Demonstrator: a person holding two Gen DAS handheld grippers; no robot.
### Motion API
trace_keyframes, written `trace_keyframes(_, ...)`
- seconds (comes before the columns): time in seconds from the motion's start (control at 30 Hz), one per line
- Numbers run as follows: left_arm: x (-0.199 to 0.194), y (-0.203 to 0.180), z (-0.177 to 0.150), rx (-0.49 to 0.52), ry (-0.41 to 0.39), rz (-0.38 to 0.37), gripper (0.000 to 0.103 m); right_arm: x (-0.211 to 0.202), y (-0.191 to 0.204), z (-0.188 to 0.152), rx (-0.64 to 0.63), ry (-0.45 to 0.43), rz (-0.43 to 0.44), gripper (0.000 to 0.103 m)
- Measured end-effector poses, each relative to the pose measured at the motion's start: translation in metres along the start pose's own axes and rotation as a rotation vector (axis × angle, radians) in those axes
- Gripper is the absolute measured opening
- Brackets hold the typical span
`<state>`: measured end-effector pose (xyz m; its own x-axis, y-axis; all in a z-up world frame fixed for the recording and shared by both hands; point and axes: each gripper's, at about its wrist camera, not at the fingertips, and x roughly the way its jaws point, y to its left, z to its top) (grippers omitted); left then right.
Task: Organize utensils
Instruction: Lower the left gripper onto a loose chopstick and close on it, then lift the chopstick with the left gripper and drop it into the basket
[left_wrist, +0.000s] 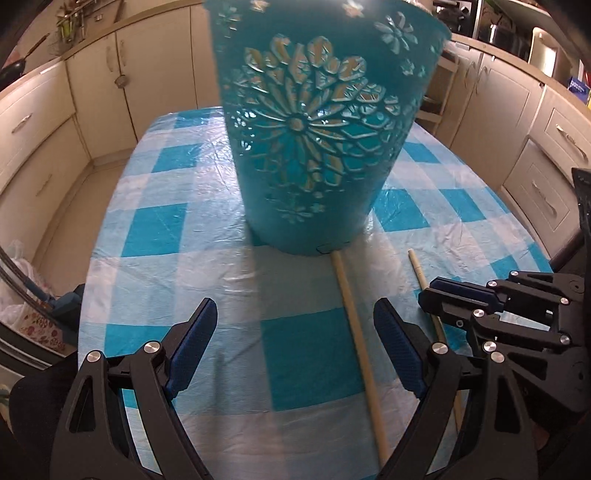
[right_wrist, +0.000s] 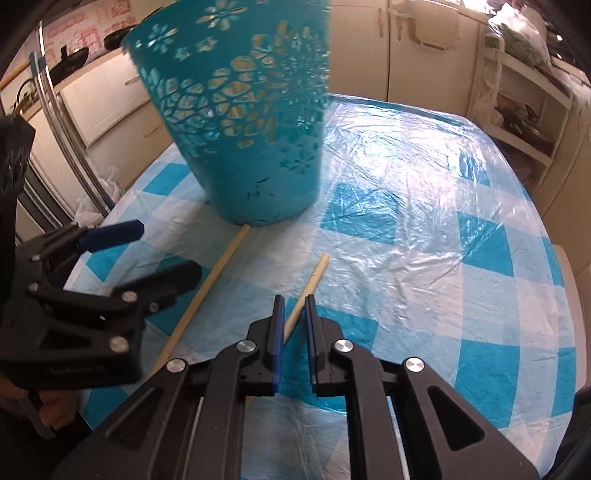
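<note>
Between your right gripper's (right_wrist: 293, 314) narrowed pads lies the short stick (right_wrist: 308, 291), straddled though not visibly pinched, probably ready for lifting. Your left gripper (left_wrist: 295, 332) hangs wide open over the cloth (left_wrist: 177, 266), the long stick (left_wrist: 354, 332) inside its span, tip touching the bin (left_wrist: 314, 147).

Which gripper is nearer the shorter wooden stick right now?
Right. The right gripper has its narrowed fingers straddling the shorter wooden stick. The left gripper hangs open beside it, over the longer stick, by the teal basket.
</note>
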<state>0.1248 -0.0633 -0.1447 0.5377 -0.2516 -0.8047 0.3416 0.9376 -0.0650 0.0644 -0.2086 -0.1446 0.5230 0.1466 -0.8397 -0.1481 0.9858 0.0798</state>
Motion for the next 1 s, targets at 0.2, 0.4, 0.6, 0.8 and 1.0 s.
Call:
trace_keyframes(0.2,0.007,-0.002,0.001,-0.006,0.027,-0.011,0.041,-0.001,0.002,0.001,0.007,-0.016,0.013,0.012)
trace_keyframes(0.4,0.002,-0.002,-0.003,-0.033,0.047,-0.044,0.005,0.0,0.009,0.0,-0.034,-0.012,0.04,0.012)
trace_keyframes(0.6,-0.006,0.011,-0.011,-0.094,0.068,-0.049,0.006,0.0,0.002,0.002,-0.002,-0.016,0.039,0.012)
trace_keyframes(0.8,0.002,0.008,0.0,-0.078,0.092,-0.006,0.011,0.001,0.008,0.001,-0.043,-0.018,0.041,0.012)
trace_keyframes(1.0,0.007,0.0,0.005,-0.007,0.1,0.033,0.011,0.002,0.005,0.003,-0.025,-0.024,0.038,0.012)
